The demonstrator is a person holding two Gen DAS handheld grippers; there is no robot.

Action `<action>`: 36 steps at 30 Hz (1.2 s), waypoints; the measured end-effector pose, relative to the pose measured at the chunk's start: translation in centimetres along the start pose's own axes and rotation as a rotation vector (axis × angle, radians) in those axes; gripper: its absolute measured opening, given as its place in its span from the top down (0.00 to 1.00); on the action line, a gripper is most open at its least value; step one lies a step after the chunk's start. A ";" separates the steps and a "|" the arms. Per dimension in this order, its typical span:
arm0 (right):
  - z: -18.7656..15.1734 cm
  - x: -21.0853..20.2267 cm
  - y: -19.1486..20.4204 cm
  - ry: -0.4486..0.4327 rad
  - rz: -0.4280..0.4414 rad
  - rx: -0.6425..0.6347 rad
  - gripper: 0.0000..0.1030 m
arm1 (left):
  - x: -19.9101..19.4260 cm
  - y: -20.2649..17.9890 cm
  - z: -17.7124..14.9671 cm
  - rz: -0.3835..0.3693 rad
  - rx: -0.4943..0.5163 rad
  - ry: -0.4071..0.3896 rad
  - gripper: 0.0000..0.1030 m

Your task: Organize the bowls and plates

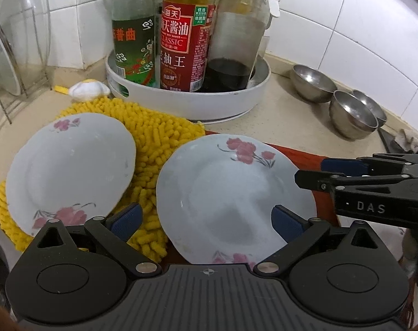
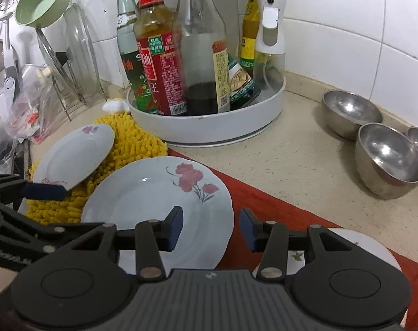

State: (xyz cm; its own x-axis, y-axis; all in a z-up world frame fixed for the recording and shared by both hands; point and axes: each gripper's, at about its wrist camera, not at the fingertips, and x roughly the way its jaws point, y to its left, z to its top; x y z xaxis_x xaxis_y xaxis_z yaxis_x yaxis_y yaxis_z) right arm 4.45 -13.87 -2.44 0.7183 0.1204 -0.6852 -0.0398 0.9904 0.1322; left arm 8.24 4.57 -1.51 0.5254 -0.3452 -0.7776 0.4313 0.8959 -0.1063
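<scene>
Two white plates with pink flowers lie on the counter. The left plate (image 1: 71,171) (image 2: 74,157) leans on a yellow mat (image 1: 153,138). The middle plate (image 1: 233,195) (image 2: 159,207) lies on a red cloth (image 2: 278,201). A third plate (image 2: 374,251) shows at lower right. Three steel bowls (image 1: 349,113) (image 2: 385,157) stand at the right. My left gripper (image 1: 206,220) is open, low over the middle plate's near edge. My right gripper (image 2: 211,229) is open at that plate's right rim and holds nothing.
A white round tray (image 1: 189,102) (image 2: 209,127) of sauce bottles stands at the back against the tiled wall. A wire rack with glass lids (image 2: 76,63) and a green funnel (image 2: 40,2) are at the left. A plastic bag (image 2: 27,115) lies by the rack.
</scene>
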 end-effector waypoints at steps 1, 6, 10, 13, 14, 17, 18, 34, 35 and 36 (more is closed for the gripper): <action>0.1 0.1 -0.2 0.004 0.010 0.003 0.60 | 0.2 0.0 0.0 -0.001 -0.010 0.004 0.02; 0.0 1.1 -0.9 0.028 0.047 0.011 0.60 | 1.4 -0.5 0.0 0.006 -0.023 0.020 0.05; -0.1 1.9 -1.4 0.061 0.090 0.014 0.62 | 2.3 -0.8 -0.1 0.012 -0.026 0.022 0.05; -0.2 2.6 -1.6 0.072 0.097 0.013 0.62 | 2.7 -1.1 0.0 0.051 -0.007 0.014 0.05; -0.1 2.8 -1.8 0.082 0.103 0.024 0.62 | 2.7 -1.0 -0.1 0.050 -0.015 0.017 0.05; -0.2 3.0 -2.3 0.096 0.126 0.057 0.63 | 3.2 -0.4 -0.3 0.027 -0.054 0.041 0.05; -0.2 3.0 -2.2 0.093 0.127 0.049 0.63 | 3.4 -0.3 -0.3 0.022 -0.062 0.047 0.05; -1.1 3.4 -1.9 0.067 0.082 0.069 0.70 | 5.5 -0.7 0.0 0.046 0.017 0.024 0.01; -1.1 3.4 -2.0 0.068 0.083 0.077 0.70 | 5.5 -0.7 0.1 0.045 0.015 0.025 0.01; -1.0 3.5 -2.0 0.070 0.081 0.079 0.70 | 5.5 -0.6 0.1 0.045 0.015 0.026 0.01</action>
State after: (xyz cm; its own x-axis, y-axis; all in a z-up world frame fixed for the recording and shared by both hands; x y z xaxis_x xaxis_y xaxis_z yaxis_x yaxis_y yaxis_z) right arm 6.29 -15.37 -5.82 0.6646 0.2074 -0.7178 -0.0390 0.9690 0.2438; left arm 10.93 2.09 -5.70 0.5255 -0.2976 -0.7971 0.4188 0.9060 -0.0622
